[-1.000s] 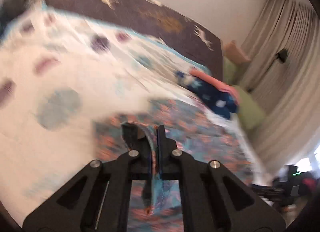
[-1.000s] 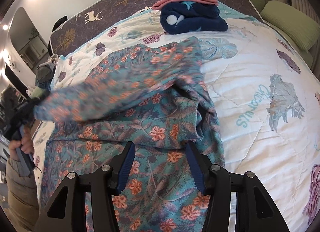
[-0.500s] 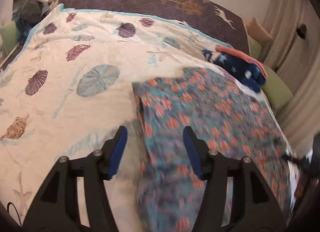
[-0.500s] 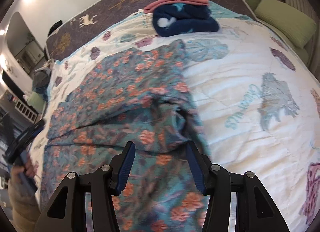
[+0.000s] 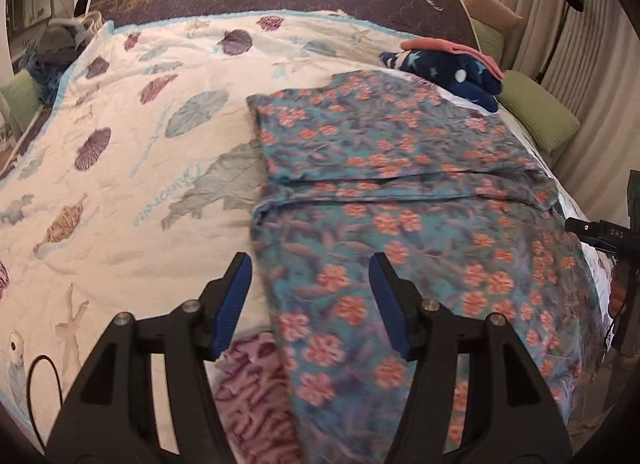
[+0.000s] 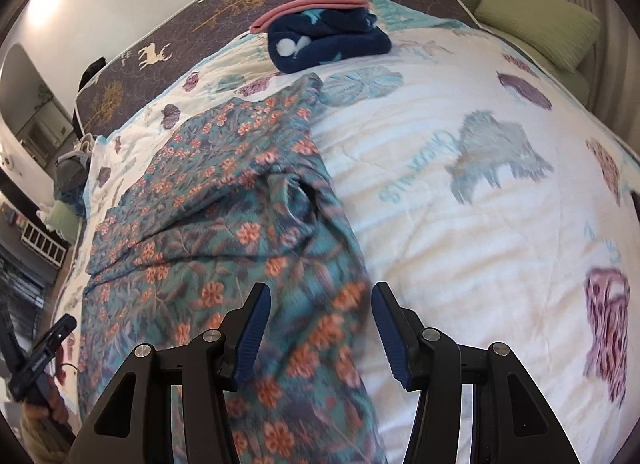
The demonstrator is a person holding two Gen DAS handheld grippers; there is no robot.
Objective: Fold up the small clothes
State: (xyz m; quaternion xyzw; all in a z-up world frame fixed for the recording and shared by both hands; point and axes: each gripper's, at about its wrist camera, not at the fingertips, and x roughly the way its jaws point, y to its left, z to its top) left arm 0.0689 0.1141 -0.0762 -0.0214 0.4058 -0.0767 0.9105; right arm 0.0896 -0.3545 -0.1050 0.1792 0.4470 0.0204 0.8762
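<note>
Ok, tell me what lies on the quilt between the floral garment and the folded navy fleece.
Nothing: in the right wrist view only a bare strip of quilt separates the floral garment from the navy fleece.

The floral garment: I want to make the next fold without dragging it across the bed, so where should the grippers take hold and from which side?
Probably at the near hem of the floral garment, one gripper per long edge. The open left gripper and open right gripper each already straddle an edge where the cloth lies flat on the quilt. Come in from the near end, low, and carry it toward the existing crosswise fold.
</note>
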